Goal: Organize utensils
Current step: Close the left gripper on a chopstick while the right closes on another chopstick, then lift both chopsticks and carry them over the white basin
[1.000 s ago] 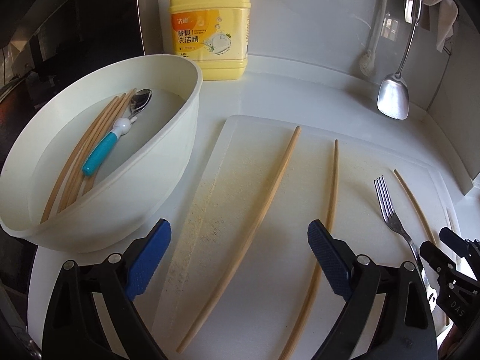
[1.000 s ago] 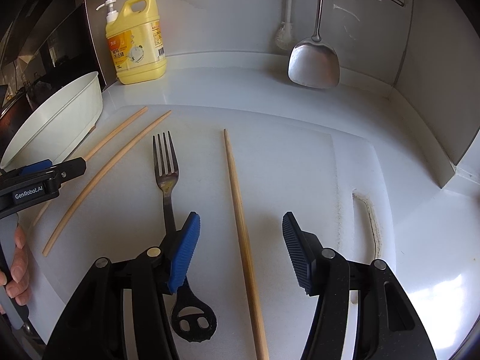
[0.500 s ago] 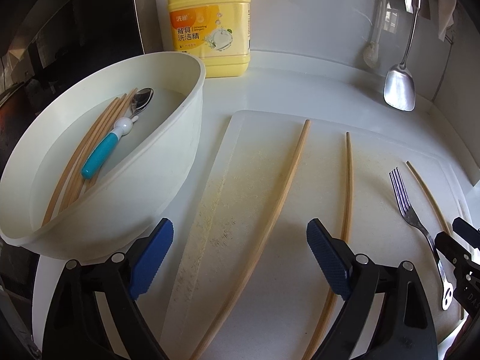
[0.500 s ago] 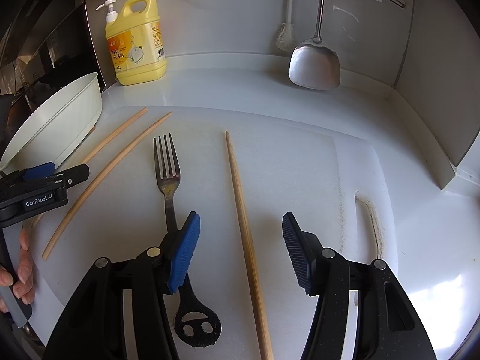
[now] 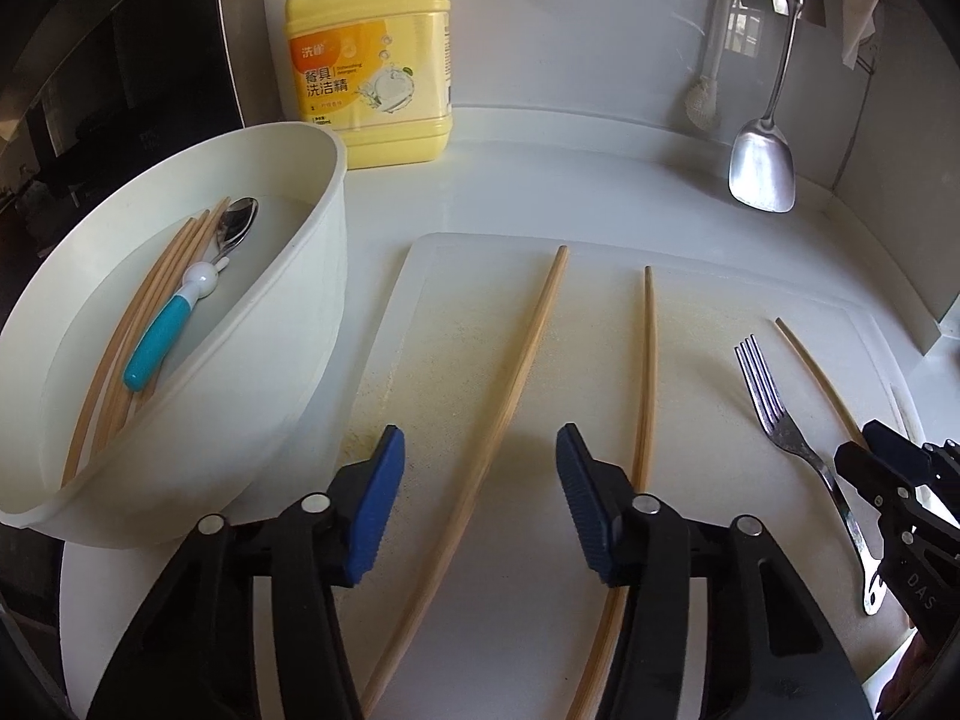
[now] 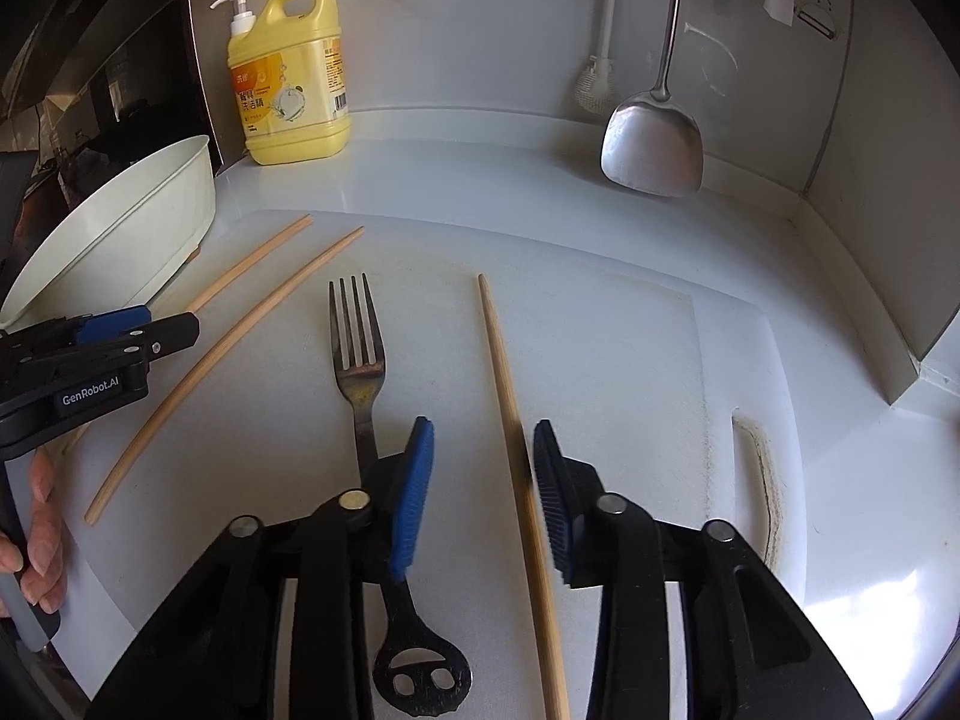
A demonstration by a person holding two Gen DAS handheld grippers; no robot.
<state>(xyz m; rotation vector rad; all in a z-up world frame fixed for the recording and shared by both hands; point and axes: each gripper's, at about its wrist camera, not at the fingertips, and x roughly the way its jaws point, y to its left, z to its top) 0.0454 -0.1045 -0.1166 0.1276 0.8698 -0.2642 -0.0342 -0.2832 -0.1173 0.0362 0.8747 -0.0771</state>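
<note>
Three wooden chopsticks and a metal fork (image 5: 774, 405) lie on a white cutting board (image 5: 708, 324). My left gripper (image 5: 480, 501) is open, its jaws straddling the leftmost chopstick (image 5: 516, 372); a second chopstick (image 5: 647, 360) lies just right of it. My right gripper (image 6: 483, 495) is open but narrowed around the right chopstick (image 6: 510, 396), with the fork (image 6: 360, 360) just left of its left finger. A white bowl (image 5: 300, 324) at the left holds several chopsticks, a spoon (image 5: 237, 225) and a blue-handled utensil (image 5: 162, 342).
A yellow detergent bottle (image 5: 369, 66) stands at the back wall. A metal spatula (image 5: 762, 171) and a white brush (image 5: 705, 102) hang at the back right. A wall corner (image 6: 870, 276) bounds the counter on the right.
Both grippers have moved lower and forward over the board. Their jaws have narrowed, the left around the leftmost chopstick, the right around the right chopstick.
</note>
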